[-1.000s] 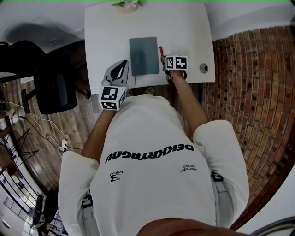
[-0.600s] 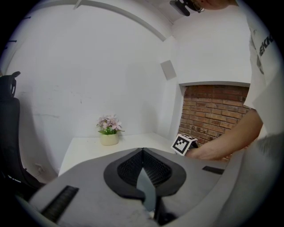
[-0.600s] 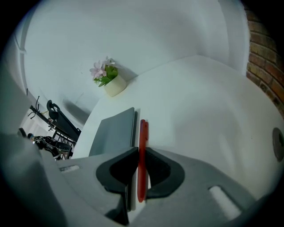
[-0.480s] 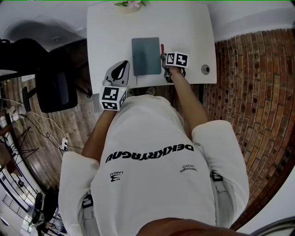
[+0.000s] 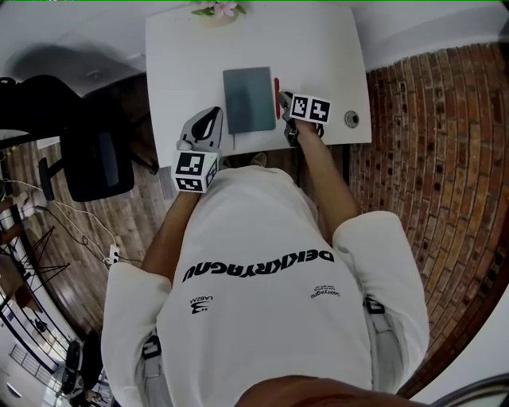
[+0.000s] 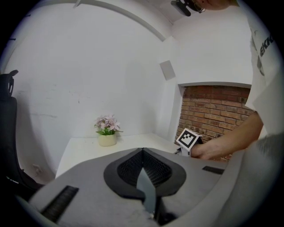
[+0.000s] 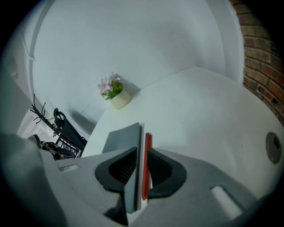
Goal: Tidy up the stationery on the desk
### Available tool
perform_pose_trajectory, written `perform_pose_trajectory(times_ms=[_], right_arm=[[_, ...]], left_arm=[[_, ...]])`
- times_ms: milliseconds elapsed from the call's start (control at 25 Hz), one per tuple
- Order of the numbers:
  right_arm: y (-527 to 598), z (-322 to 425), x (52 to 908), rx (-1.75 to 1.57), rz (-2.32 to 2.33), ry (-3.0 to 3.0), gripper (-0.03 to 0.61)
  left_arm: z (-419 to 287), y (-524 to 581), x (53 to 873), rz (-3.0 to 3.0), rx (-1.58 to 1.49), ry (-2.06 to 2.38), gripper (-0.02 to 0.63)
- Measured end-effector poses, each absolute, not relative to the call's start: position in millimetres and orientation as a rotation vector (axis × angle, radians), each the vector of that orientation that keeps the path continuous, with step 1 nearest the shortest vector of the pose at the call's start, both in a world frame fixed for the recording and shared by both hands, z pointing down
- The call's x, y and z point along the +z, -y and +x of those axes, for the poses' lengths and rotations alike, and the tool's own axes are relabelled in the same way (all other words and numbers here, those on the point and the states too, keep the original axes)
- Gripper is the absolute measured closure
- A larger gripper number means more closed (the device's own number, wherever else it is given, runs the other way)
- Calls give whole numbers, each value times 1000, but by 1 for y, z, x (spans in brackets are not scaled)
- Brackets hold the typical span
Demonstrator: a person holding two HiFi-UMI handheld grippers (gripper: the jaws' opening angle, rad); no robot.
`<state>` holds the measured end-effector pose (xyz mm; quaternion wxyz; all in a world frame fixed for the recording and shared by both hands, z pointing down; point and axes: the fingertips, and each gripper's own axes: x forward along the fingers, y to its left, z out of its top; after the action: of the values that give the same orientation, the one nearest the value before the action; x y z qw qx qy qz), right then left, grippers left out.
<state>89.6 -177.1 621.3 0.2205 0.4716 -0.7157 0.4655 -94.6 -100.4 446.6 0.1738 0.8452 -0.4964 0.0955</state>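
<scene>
A grey notebook (image 5: 249, 98) lies flat in the middle of the white desk (image 5: 191, 56). A red pen (image 5: 277, 87) lies on the desk along the notebook's right edge. My right gripper (image 5: 284, 100) is at the pen's near end, its jaws a little apart. In the right gripper view the pen (image 7: 145, 168) runs between the jaws beside the notebook (image 7: 122, 137), with a thin gap on its left side. My left gripper (image 5: 208, 114) hovers at the desk's near left edge, shut with nothing in it (image 6: 143, 153).
A small pot of pink flowers (image 5: 219, 9) stands at the desk's far edge. A round cable hole (image 5: 351, 118) sits at the near right corner. A black office chair (image 5: 87, 151) stands left of the desk, and a brick wall (image 5: 429, 119) rises on the right.
The right gripper has drawn back slightly toward me, and more of the red pen now shows beside the notebook. The left gripper has stayed put.
</scene>
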Motion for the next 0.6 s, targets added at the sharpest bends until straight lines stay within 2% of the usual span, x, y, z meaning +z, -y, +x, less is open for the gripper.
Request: perform_pose_trajectory(times_ms=[360, 600], right_arm=[[177, 82, 504, 933, 1438, 2319, 579], [164, 67, 453, 725, 1485, 2444, 581]], left_arm=[[-78, 108, 433, 2457, 263, 1366, 615], [-69, 113, 421, 2493, 251, 1359, 615]])
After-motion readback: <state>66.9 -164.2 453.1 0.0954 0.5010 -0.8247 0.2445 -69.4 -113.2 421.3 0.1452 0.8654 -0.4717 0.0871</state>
